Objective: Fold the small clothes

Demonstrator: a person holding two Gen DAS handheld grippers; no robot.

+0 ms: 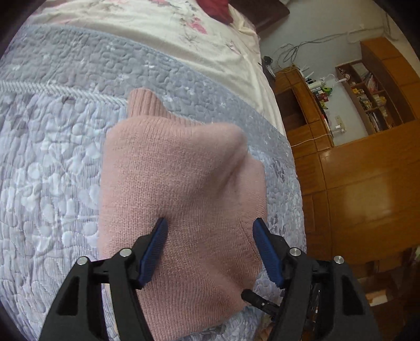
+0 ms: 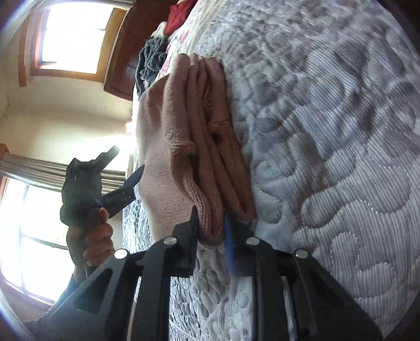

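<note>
I count one pink knitted sweater (image 1: 181,199) on the bed, folded into several layers; from my right wrist view I make out about four stacked folds at its edge. I hold two tongs: my left tongs (image 1: 210,230), spread wide above the sweater, and my right tongs (image 2: 210,223), closed on one fold of it. One grey quilted bedspread (image 1: 52,170) lies beneath, with one cream floral cover (image 1: 157,26) past it. I see one red cloth (image 1: 215,8), one dark grey crumpled garment (image 2: 151,60), two windows (image 2: 71,39), and one of my hands (image 2: 98,241).
</note>
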